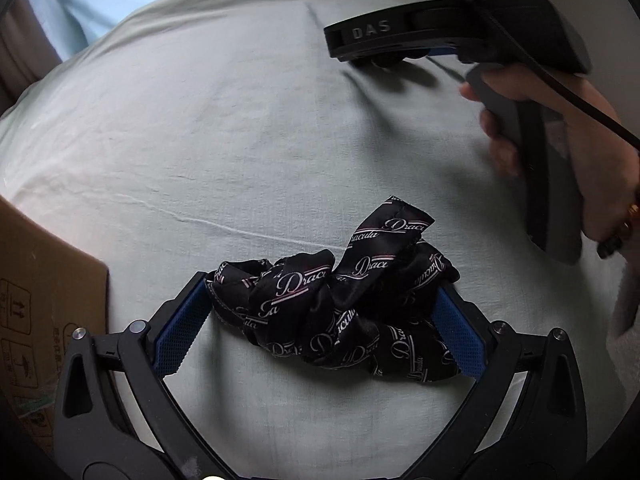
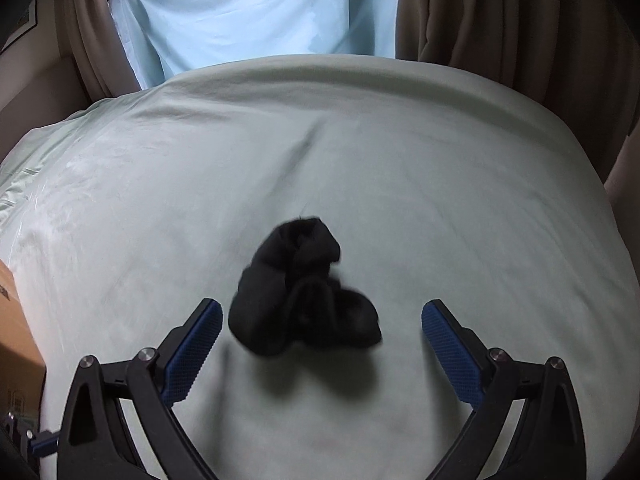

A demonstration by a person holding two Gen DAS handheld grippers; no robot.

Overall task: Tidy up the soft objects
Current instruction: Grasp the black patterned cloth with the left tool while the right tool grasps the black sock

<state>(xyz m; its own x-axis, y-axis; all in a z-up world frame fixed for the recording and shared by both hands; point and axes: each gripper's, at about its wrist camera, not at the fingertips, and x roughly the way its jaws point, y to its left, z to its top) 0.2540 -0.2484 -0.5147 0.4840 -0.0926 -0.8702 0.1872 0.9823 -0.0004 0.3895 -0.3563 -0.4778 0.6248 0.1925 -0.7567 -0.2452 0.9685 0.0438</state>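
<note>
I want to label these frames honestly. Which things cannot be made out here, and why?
- Black bundle, right wrist view: motion blur; whether sock or cloth is unclear.
- Cardboard box, left wrist view: cut by the left edge; small print unreadable.
- Right hand-held gripper, left wrist view: fingertips blurred, hidden under its body.
- Printed satin cloth: crumpled; its full shape is hidden.

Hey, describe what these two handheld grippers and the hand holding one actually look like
Both the left gripper and right gripper have matte black curved arms with silver pivot screws and blue cross-hatched pads on the fingers. In the left wrist view, the right gripper's black body carries raised DAS lettering and a black cable. The bare hand on its grip shows no sleeve.
</note>
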